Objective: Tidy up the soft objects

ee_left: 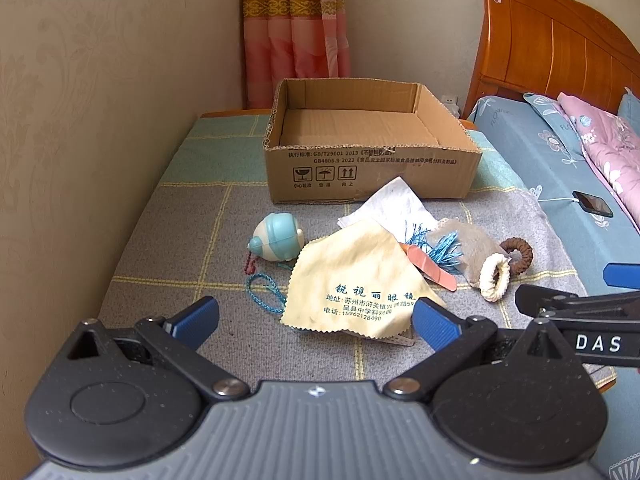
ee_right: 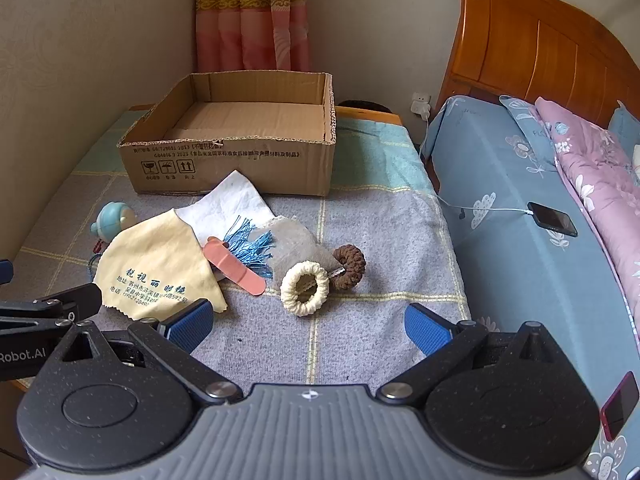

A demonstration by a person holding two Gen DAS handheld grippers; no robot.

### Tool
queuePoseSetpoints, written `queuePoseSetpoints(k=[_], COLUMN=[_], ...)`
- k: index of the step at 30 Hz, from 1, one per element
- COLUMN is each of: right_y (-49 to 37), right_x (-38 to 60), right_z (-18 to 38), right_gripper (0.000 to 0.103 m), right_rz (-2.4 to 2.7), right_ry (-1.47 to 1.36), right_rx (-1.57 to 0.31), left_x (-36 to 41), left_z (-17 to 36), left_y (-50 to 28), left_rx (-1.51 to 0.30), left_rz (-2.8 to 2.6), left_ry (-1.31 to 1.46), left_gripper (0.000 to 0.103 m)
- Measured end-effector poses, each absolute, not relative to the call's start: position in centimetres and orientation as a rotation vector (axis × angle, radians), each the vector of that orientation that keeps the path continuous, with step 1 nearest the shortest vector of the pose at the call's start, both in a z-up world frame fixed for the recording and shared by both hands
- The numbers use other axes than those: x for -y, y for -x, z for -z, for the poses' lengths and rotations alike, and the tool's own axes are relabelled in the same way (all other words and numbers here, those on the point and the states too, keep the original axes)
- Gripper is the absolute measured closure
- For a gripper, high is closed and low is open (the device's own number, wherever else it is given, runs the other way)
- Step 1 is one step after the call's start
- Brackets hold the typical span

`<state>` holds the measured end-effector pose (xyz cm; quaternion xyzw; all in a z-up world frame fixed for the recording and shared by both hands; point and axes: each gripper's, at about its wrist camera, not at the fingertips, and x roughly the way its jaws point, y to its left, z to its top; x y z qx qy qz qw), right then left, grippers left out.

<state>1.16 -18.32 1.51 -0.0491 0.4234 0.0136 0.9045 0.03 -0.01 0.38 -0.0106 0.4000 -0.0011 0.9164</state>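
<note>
An open empty cardboard box (ee_left: 372, 168) (ee_right: 240, 160) stands at the back of a checked cloth. In front of it lie a yellow lens cloth (ee_left: 356, 284) (ee_right: 156, 268), a white cloth (ee_left: 394, 204) (ee_right: 230, 204), a grey pouch (ee_left: 474, 246) (ee_right: 298, 246), a blue tassel (ee_left: 442, 250) (ee_right: 248, 242), a pink plaster (ee_left: 432, 272) (ee_right: 236, 268), a cream hair ring (ee_left: 496, 276) (ee_right: 305, 289), a brown hair ring (ee_left: 520, 254) (ee_right: 352, 266) and a blue-white toy (ee_left: 276, 237) (ee_right: 114, 218). My left gripper (ee_left: 316, 322) is open and empty before the yellow cloth. My right gripper (ee_right: 310, 326) is open and empty before the cream ring.
A blue braided cord (ee_left: 266, 294) and red bead chain (ee_left: 251, 264) lie left of the yellow cloth. A wall runs along the left. A bed (ee_right: 540, 240) with a charging phone (ee_right: 552, 219) and pink quilt is on the right. A curtain (ee_left: 294, 32) hangs behind.
</note>
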Motion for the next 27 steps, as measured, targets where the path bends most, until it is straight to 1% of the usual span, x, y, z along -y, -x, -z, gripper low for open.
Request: queuePoseSetpoints(k=[27], right_y=[-1.4], right_x=[18.18], right_z=[-1.45], right_gripper=[0.0], right_rz=[-0.021], right_ry=[0.115], right_rx=[-0.87], left_x=[-0.07], left_z=[-0.42], left_y=[-0.48], left_rx=[-0.825], left_rz=[0.005], left_ry=[0.016], left_gripper=[0.001])
